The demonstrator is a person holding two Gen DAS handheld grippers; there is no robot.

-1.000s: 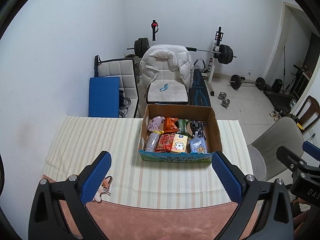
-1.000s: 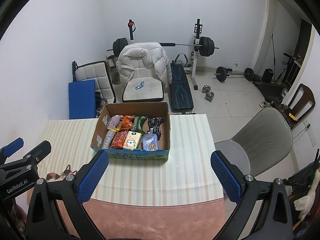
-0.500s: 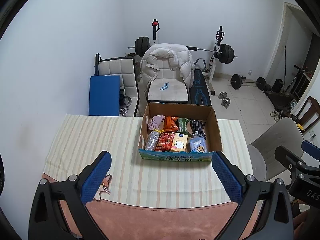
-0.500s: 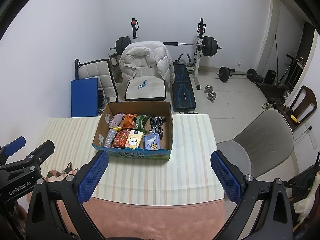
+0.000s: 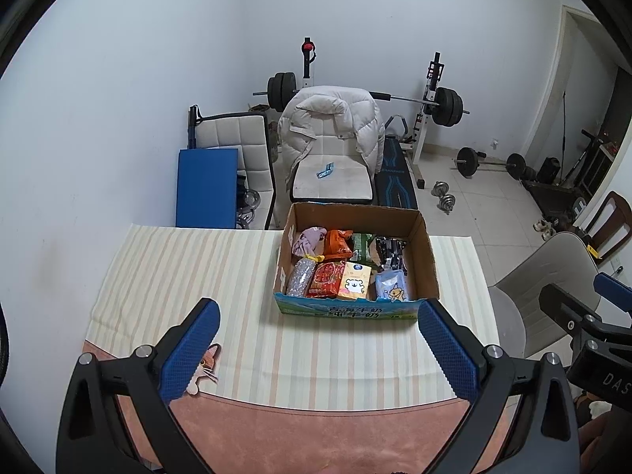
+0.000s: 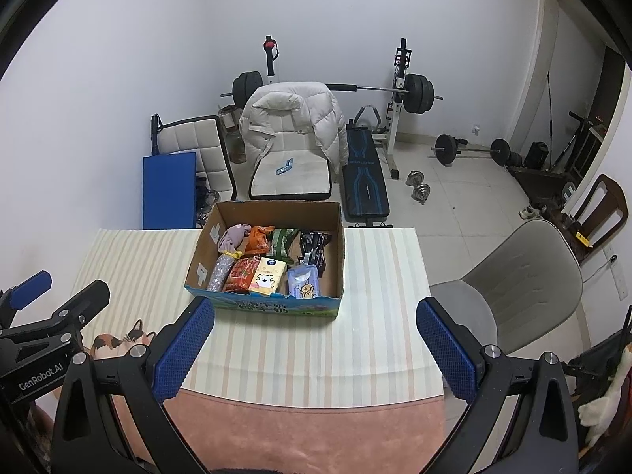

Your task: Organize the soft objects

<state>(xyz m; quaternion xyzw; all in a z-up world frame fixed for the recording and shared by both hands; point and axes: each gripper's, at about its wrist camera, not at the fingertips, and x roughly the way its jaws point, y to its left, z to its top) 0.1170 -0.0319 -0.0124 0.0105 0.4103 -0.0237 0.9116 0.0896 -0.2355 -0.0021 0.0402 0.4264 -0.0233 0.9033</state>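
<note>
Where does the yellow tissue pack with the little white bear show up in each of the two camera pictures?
Left wrist view: the yellow tissue pack lies in the front row of the cardboard box, right of centre.
Right wrist view: it lies in the front row, slightly left of centre.
Shared landmark: the red snack bag on its left.

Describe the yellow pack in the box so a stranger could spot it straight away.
Find the open cardboard box on the striped tablecloth. In its near row, the yellow pack lies third from the left, between a red snack bag and a pale blue pouch. It alone is yellow, with a white cartoon bear on its face.
</note>
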